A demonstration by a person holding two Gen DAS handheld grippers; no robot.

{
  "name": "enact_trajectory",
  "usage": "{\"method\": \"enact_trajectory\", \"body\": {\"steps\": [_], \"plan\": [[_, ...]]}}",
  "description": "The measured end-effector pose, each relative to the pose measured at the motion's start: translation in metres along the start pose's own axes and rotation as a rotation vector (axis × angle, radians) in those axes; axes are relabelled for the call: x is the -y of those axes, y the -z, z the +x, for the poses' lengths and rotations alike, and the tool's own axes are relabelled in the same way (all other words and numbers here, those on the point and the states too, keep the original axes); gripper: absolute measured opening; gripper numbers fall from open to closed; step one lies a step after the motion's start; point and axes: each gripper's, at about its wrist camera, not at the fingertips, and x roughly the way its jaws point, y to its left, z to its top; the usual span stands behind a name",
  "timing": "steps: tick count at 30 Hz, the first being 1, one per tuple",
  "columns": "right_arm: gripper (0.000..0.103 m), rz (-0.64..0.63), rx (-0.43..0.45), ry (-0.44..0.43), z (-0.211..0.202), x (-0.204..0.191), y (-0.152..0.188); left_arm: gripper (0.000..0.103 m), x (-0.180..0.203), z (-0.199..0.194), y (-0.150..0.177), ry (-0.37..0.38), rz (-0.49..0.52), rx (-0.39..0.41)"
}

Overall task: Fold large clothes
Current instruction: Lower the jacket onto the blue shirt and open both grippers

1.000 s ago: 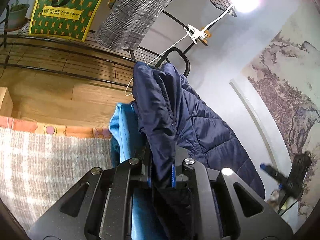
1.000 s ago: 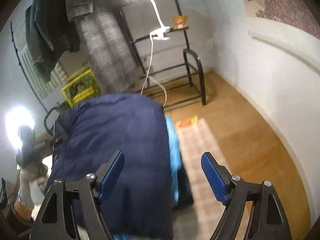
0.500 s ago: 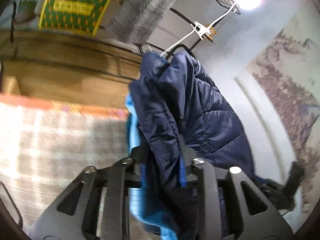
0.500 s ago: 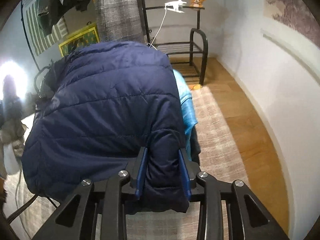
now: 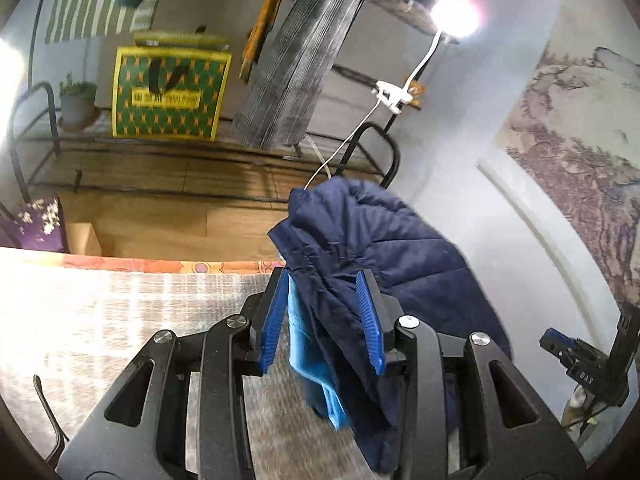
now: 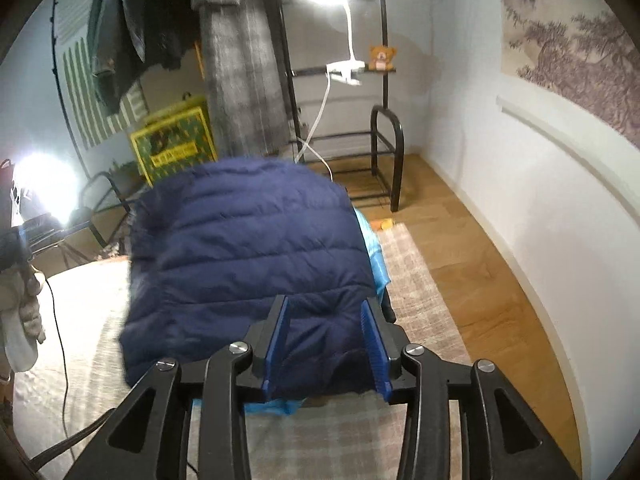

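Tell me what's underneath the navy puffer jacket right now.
A bright blue lining or layer shows below the navy puffer jacket, with the plaid rug beneath. Whatever else lies under the jacket is covered.

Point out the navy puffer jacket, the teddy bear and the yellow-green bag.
navy puffer jacket (image 6: 248, 240): right wrist view, on its quilted back panel.
teddy bear (image 6: 383, 57): right wrist view, on its body, sitting on the rack shelf.
yellow-green bag (image 5: 170, 92): left wrist view, on its patterned front.
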Motion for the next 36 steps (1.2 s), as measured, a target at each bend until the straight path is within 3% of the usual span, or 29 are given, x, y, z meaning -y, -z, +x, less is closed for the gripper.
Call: {"method": "enact_trajectory", "body": {"steps": [11,24,29,33,36], "plan": [[0.039,-0.033,0.107,-0.024,-0.144,-0.036,0.007,0.035,0.036,-0.177,0.016,0.01,0.158,0.091],[0.041,-0.093,0.23,-0.025,-0.314,-0.075,0.043,0.035,0.056,-0.406,0.051,0.047,0.243,0.238],[0.044,-0.105,0.262,-0.028,-0.359,-0.086,0.06,0.035,0.07,-0.46,0.07,0.068,0.275,0.259],[0.044,-0.1,0.257,-0.043,-0.376,-0.089,0.081,0.035,0.075,-0.479,0.091,0.07,0.301,0.242],[0.052,-0.1,0.242,-0.035,-0.375,-0.09,0.097,0.035,0.075,-0.481,0.114,0.072,0.309,0.206]]}}
